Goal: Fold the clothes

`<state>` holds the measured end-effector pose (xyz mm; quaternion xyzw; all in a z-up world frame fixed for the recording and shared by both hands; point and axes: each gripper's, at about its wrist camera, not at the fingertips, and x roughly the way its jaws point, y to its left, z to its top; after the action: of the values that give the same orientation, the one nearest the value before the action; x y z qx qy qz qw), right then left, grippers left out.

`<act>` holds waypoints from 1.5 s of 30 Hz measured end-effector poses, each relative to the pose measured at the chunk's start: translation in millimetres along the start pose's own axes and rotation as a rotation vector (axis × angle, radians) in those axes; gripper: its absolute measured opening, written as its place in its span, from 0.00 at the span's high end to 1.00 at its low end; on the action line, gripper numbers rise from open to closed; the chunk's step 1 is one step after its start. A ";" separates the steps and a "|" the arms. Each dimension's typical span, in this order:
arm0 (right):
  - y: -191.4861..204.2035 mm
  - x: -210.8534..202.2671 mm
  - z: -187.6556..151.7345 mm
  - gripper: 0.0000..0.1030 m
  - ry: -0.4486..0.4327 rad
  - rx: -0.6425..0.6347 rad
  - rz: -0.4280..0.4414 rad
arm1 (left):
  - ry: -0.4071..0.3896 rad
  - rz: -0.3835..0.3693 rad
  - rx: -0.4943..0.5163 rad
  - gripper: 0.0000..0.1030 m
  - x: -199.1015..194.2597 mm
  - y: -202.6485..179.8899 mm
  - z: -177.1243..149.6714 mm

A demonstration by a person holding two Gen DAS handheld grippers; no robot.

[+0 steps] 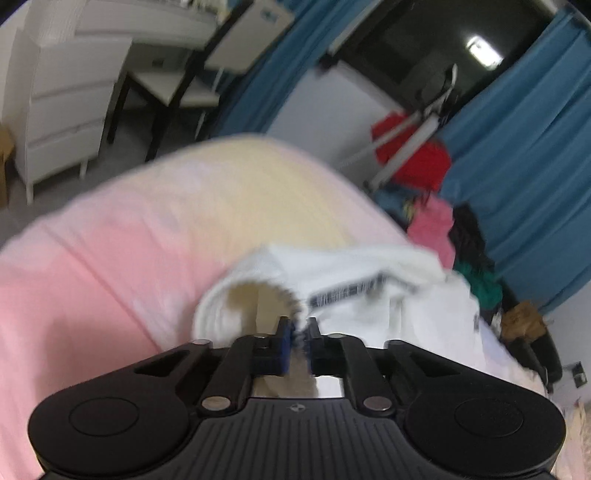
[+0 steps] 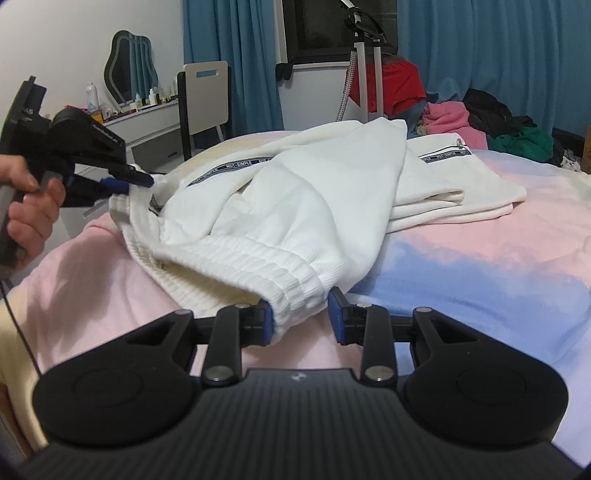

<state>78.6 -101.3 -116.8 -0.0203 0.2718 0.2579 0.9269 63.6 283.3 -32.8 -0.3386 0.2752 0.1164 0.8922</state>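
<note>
Curtains: blue curtains (image 2: 491, 48) hang across the far wall.
Window: dark window (image 2: 325, 26) between them.
Dresser: white drawers (image 1: 70, 110), left.
Vanity: mirror (image 2: 129, 70) above a cluttered white vanity (image 2: 147, 110).
Chair: white-backed chair (image 2: 205, 96) beside the bed (image 2: 480, 258).

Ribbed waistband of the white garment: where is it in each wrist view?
Left wrist: ribbed waistband at lower centre, blurred, pinched in the left gripper.
Right wrist: it runs from the left gripper at upper left to lower centre, between the right gripper's open jaws.
Shared landmark: the red garment against the blue curtains.
</note>
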 end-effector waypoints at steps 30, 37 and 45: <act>-77.2 78.9 -17.7 0.26 0.092 0.958 0.476 | -0.062 0.123 -0.191 0.28 19.2 67.5 21.6; -52.3 83.1 -12.4 0.68 0.105 0.799 0.500 | -0.076 0.141 -0.129 0.63 40.4 59.6 28.6; 19.9 96.6 2.6 0.74 0.066 0.822 0.573 | -0.225 0.162 0.021 0.77 27.2 6.1 86.9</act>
<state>139.6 -38.5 -162.3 0.4140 0.3748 0.3730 0.7409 119.3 346.4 2.2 -0.2909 0.2012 0.2225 0.9085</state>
